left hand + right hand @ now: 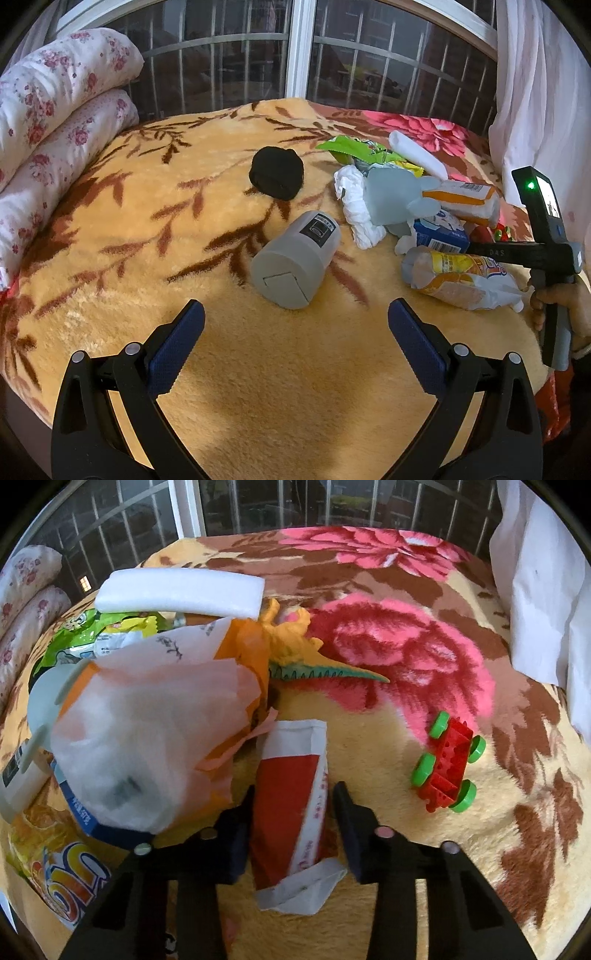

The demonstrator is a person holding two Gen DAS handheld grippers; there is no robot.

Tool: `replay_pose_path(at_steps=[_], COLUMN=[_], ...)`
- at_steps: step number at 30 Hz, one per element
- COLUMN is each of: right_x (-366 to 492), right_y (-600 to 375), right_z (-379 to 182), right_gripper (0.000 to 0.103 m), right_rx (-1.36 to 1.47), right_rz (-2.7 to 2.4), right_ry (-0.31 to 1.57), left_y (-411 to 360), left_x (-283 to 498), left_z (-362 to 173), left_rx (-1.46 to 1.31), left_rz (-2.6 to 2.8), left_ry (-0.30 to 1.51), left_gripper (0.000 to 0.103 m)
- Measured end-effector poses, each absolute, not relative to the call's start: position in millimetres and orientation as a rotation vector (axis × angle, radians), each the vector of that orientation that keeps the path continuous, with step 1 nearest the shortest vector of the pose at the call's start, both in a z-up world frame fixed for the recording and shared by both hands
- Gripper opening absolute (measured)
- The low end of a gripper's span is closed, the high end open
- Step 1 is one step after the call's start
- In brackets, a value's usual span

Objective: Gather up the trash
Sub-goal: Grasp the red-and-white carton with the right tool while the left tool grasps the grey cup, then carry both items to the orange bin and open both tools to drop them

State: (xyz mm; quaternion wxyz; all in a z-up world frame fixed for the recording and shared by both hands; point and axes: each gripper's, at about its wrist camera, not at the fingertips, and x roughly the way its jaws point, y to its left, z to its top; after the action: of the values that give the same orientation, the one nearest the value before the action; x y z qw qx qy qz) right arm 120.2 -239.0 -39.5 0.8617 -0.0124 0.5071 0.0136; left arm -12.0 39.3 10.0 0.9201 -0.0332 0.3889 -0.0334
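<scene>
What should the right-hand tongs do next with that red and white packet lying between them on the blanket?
Probably finish squeezing, then lift. The right tongs straddle the red and white packet; the left pad touches it, but a gap shows on the other side, so the grip looks incomplete. The packet lies flat on the blanket, against the pile's edge, so a straight lift should free it.

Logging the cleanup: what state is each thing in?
Left gripper: jaws open, empty.
Right gripper: jaws open astride the red-white packet, gap on one side.
Red-white packet: lying flat between those jaws.
Grey canister: lying on its side.
Orange-white bag: crumpled, atop the pile.
</scene>
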Motion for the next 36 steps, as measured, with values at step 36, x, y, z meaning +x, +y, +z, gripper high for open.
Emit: replay_pose_path(at_steps=[36], right_x=[-35.4], right_y=[-247.9], right_z=[22.4], right_gripper=[0.028], right_rx=[0.041], right_rz=[0.186], right_ry=[0.807], left_y=[31.4], left_x=[106.4], left_z=[-38.1], left_rx=[0.113], left_rz=[-0.261], left_ry=[1.025], left_gripper=[0.068])
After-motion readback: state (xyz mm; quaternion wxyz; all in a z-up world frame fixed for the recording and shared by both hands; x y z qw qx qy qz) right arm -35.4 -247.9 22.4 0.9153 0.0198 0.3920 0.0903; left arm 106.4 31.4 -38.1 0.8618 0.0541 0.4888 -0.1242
